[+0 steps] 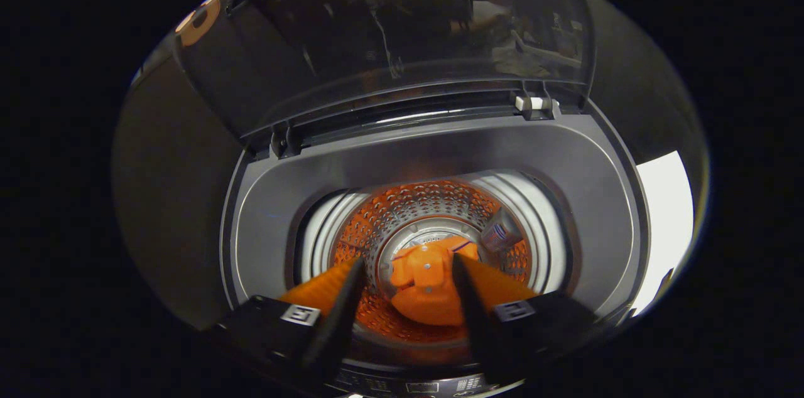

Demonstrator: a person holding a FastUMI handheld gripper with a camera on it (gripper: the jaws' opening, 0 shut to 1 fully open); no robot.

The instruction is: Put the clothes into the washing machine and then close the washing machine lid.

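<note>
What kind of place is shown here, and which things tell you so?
Probably a laundry corner set up in a booth. A top-loading washer stands with its clear lid raised, and the open tongs hang over its perforated drum, where an orange garment lies.

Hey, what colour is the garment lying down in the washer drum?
Orange, best seen in the gripper view: the garment lies in the drum, beyond the open claw.
</note>
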